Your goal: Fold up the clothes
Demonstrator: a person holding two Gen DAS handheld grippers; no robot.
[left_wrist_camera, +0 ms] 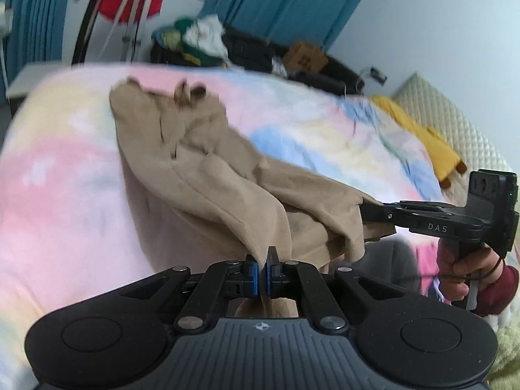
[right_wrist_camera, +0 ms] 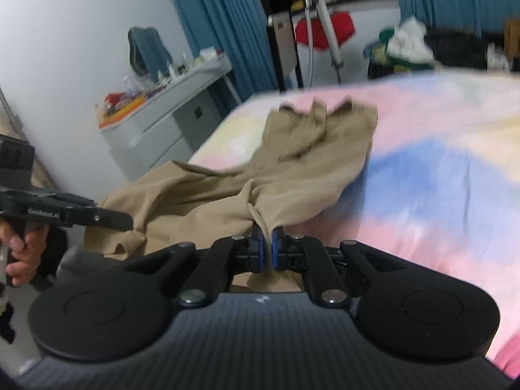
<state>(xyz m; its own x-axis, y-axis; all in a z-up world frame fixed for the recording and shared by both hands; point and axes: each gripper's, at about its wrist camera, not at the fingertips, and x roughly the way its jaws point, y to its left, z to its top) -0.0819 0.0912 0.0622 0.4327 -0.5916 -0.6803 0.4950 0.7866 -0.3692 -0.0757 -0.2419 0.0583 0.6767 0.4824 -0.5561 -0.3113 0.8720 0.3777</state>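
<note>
Beige trousers [left_wrist_camera: 201, 162] lying on pastel bed [left_wrist_camera: 65, 195], near end being lifted; left claw [left_wrist_camera: 262, 261] and right claw [right_wrist_camera: 266, 237] each clamping fabric. Advisable: keeping both hems level, taut.

- Tan, soft-fabric garment [left_wrist_camera: 208, 169], looks like trousers with belt loops at the far end, lying lengthwise on the pastel tie-dye bedspread [left_wrist_camera: 65, 178].
- Far end, the waistband, lies flat on the bed, a bit crumpled; loops stick up.
- Near end is lifted off the bed, cloth bunched into ridges and folds.
- One near corner is pinched between blue pads of the left gripper [left_wrist_camera: 262, 268], jaws closed on cloth.
- Other near corner is pinched in the right gripper [right_wrist_camera: 266, 247], also closed on cloth.
- Fabric sags between the two held corners; the near hem hangs over the bed edge.
</note>
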